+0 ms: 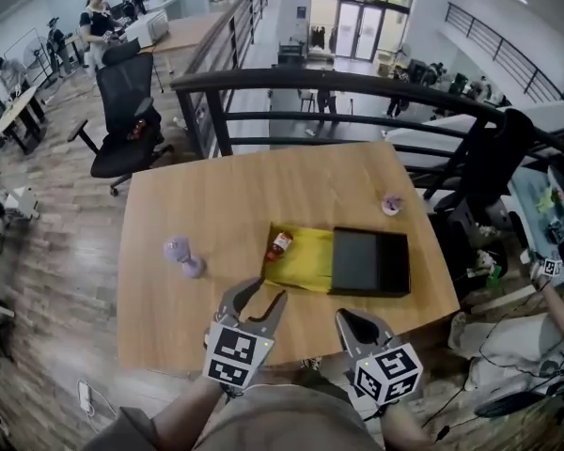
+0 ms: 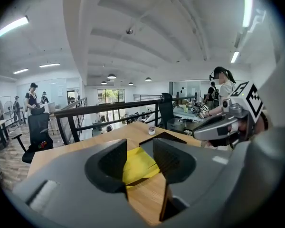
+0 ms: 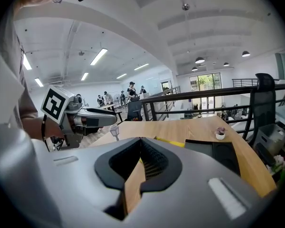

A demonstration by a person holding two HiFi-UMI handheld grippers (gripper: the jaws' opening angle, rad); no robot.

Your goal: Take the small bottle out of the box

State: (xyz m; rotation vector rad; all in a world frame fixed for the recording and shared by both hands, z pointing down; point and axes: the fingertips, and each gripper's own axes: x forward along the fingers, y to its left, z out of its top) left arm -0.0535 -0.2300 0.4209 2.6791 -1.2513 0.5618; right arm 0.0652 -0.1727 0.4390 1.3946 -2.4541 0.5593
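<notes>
- The bottle (red cap) lay at the left end of the open yellow box, on its lining. Only the head view showed it.
- The box sat on the wooden surface, with its black flap lying open to the right of the yellow part.
- The left claw hovered over the near edge of the surface, just short of the box. Its jaws were spread with nothing between them.
- The left gripper view looked through that gap onto the yellow lining and the flap's corner. The bottle itself did not show there.
- The right claw hung over the near edge in front of the flap. Its jaws were pressed together at the tips and held nothing.
- The right gripper view showed only a sliver of wood below those closed tips, with the flap and a strip of yellow beyond.
- Each gripper view caught the other claw with its marker cube, off to the side.
- A purple piece sat left of the box, well apart from it.
- A small pot stood near the far right edge, and both gripper views picked it out.
</notes>
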